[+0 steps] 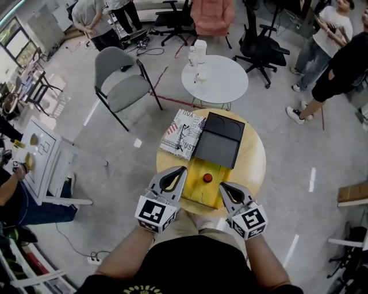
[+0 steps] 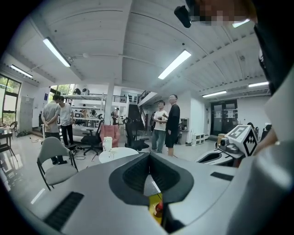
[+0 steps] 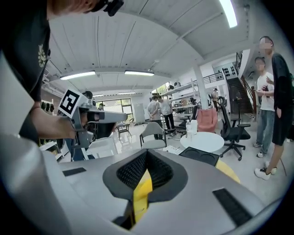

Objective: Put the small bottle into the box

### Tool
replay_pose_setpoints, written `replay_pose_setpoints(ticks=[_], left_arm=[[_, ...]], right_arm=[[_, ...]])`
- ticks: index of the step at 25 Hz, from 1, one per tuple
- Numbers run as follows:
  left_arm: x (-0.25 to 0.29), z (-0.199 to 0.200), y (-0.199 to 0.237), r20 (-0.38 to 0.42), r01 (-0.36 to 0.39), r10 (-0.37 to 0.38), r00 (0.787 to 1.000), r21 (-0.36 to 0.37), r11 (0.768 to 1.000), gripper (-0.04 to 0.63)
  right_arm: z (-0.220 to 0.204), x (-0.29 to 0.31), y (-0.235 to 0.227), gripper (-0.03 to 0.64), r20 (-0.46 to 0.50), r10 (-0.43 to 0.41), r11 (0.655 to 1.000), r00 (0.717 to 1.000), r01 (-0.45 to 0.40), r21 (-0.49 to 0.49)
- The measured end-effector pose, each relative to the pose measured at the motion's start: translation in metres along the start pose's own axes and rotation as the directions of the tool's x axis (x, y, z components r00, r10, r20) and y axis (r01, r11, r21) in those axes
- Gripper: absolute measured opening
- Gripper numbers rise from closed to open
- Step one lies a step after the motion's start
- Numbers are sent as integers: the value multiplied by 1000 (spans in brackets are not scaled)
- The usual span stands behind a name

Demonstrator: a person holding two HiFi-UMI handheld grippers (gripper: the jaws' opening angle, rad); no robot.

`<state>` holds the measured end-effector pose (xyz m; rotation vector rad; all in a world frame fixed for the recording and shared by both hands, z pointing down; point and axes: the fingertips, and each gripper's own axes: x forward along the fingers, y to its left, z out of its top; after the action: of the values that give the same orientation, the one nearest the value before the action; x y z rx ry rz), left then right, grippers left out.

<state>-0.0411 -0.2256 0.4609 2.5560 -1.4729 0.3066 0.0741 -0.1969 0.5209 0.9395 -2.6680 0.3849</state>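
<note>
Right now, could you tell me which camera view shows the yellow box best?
The head view: the yellow box shows almost whole from above, on the round table. Both gripper views catch only a yellow sliver behind their own jaws.

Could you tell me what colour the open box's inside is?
The box is yellow inside; the head view shows it best.

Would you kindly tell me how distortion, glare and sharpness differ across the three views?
Head view: sharp and evenly lit, small bright reflections on the floor. Left gripper view: strong fisheye bend, black corners, the left gripper soft in the foreground. Right gripper view: same bend, a ceiling light blown out at top.
</note>
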Motion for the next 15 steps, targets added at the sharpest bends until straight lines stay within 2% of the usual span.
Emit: replay_pose_setpoints(ticks=[7, 15], left_arm=[[-12, 8, -17, 4, -21, 21, 1000, 27, 999, 18], [-31, 31, -32, 52, -50, 48, 997, 39, 998, 18]], right_arm=[[25, -35, 0, 14, 44, -19, 1000, 999, 19, -4], [52, -76, -2, 14, 93, -46, 998, 995, 51, -45]])
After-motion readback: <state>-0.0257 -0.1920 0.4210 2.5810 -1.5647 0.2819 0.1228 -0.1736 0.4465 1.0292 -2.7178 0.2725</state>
